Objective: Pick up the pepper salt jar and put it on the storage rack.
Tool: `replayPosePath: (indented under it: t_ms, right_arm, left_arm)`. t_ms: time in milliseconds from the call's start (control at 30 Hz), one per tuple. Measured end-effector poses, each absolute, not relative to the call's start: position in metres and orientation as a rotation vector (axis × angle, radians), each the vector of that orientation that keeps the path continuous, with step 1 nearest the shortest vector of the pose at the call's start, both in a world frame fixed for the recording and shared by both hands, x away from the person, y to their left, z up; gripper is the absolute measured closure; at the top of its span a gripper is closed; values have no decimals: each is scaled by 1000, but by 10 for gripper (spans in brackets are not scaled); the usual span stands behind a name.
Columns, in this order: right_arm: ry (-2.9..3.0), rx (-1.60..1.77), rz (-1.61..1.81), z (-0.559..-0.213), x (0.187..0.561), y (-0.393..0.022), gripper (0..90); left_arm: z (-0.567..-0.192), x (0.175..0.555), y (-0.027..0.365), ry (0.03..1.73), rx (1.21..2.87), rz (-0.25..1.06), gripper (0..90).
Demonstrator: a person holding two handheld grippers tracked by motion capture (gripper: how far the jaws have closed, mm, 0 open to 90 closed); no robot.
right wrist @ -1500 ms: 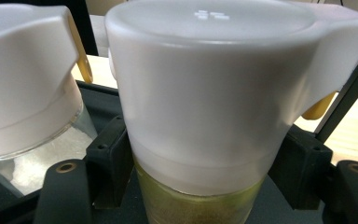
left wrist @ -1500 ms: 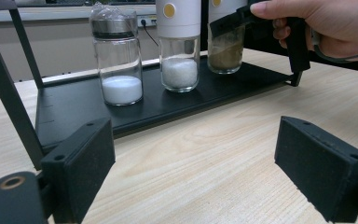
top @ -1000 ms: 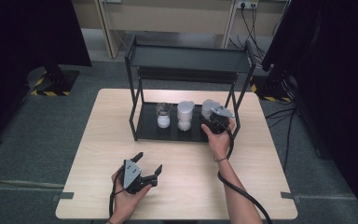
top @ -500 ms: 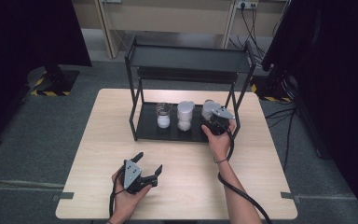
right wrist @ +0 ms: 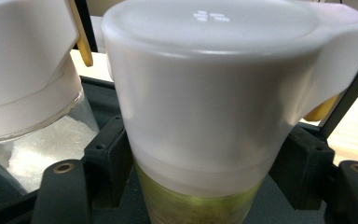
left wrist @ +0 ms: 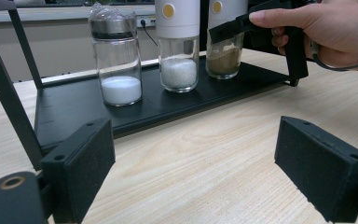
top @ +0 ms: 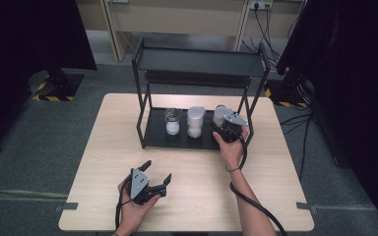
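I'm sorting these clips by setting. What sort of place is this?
Probably a lab or recording workspace, not a home kitchen: a plain wooden table on grey carpet, dark curtains at both sides, and loose cables running to wall sockets behind the black rack.

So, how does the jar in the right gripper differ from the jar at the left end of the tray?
The right jar holds brown powder; the left jar holds white powder. The right jar has a tall white cap with a yellow dot; the left jar has a low clear top. The right gripper is shut on the right jar; the left jar stands free. Both have clear glass bodies and stand upright on the black tray.
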State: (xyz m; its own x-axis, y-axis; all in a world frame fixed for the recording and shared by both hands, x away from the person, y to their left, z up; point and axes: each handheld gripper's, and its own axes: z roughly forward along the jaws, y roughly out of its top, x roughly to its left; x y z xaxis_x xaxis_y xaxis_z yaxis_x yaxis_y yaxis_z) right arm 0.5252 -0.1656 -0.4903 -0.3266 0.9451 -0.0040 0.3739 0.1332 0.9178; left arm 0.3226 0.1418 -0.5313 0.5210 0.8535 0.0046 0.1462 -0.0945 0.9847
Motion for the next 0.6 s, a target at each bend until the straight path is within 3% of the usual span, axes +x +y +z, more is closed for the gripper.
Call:
replayPosePath:
  t_ms: [600]
  right_arm:
    - [1816, 1299, 1184, -490, 522, -163, 145]
  left_arm:
    - [-531, 323, 142, 882, 1576, 743, 117]
